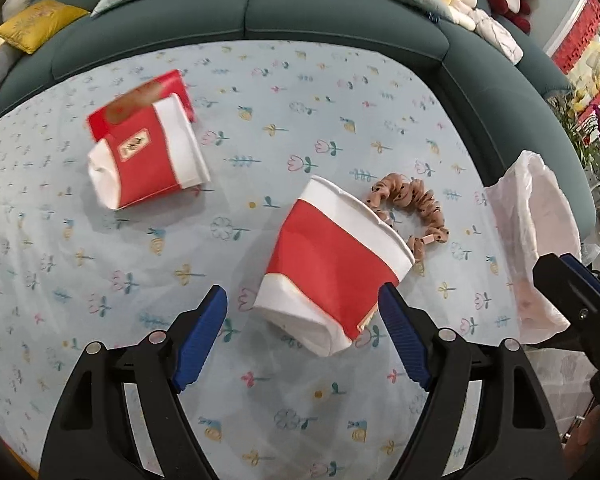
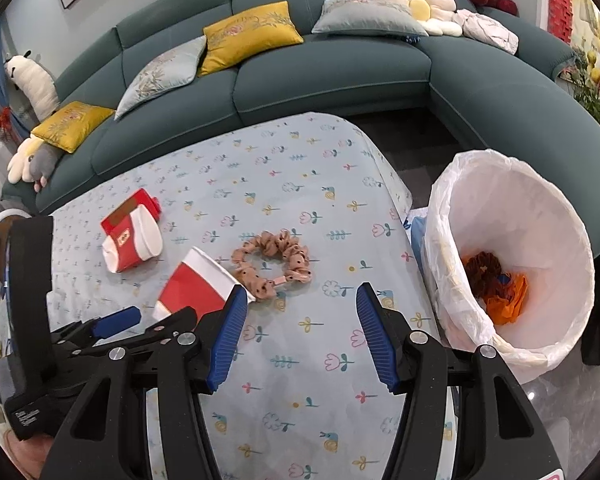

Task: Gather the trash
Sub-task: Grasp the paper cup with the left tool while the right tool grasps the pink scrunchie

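Trash, a squashed red paper cup [image 1: 332, 264], lay on the flowery bench [image 1: 260, 80] just ahead of the left gripper [image 1: 302, 334], whose jaws stood apart and empty, so it might perhaps slide away if bumped.

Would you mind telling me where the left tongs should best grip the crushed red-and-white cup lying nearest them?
Probably across the red middle band of the nearest cup, coming from above. It lies on its side, flattened, between the open left tongs, so its long side edges face the pads. Avoid the rim, which overlaps the scrunchie.
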`<state>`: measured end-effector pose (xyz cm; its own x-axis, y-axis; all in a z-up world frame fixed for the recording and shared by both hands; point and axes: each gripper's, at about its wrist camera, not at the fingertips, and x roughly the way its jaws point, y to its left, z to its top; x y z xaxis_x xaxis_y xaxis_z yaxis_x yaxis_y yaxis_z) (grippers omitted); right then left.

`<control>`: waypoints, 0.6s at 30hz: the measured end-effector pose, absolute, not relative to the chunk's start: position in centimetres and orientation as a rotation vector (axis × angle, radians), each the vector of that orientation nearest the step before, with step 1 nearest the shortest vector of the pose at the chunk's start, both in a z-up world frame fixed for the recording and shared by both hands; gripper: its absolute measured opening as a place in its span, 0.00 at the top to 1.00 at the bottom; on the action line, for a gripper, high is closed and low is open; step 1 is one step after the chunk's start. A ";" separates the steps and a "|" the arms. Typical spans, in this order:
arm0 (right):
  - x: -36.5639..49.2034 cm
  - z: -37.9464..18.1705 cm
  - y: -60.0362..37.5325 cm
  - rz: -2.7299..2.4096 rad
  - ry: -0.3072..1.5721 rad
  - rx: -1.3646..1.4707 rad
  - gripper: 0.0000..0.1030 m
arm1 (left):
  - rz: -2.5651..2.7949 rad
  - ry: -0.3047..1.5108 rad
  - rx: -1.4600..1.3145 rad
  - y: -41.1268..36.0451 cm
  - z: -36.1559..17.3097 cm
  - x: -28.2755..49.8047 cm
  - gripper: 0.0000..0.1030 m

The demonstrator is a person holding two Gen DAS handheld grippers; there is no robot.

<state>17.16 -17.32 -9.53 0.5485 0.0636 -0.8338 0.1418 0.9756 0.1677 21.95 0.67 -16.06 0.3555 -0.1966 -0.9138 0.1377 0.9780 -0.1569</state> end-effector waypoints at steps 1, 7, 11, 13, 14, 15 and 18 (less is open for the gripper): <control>17.3 -9.7 -17.4 -0.048 0.995 0.225 0.46 | -0.220 1.191 -0.061 0.6 -16.2 22.1 0.28; 18.9 -11.1 -17.3 -0.046 1.013 0.222 0.46 | -0.238 1.218 -0.090 0.4 -17.0 23.1 0.44; 20.4 -12.4 -16.9 -0.043 1.029 0.220 0.46 | -0.257 1.208 -0.095 0.4 -17.0 22.7 0.58; 21.0 -12.9 -16.8 -0.043 1.040 0.228 0.46 | -0.262 1.199 -0.106 0.6 -16.7 22.6 0.64; 21.4 -13.4 -16.6 -0.045 1.047 0.229 0.46 | -0.262 1.191 -0.110 0.8 -16.5 22.5 0.66; 21.7 -13.8 -16.5 -0.046 1.053 0.226 0.46 | -0.256 1.182 -0.109 0.9 -16.3 22.3 0.67; 22.7 -15.2 -16.3 -0.054 1.074 0.217 0.48 | -0.243 1.168 -0.092 1.3 -16.0 22.1 0.68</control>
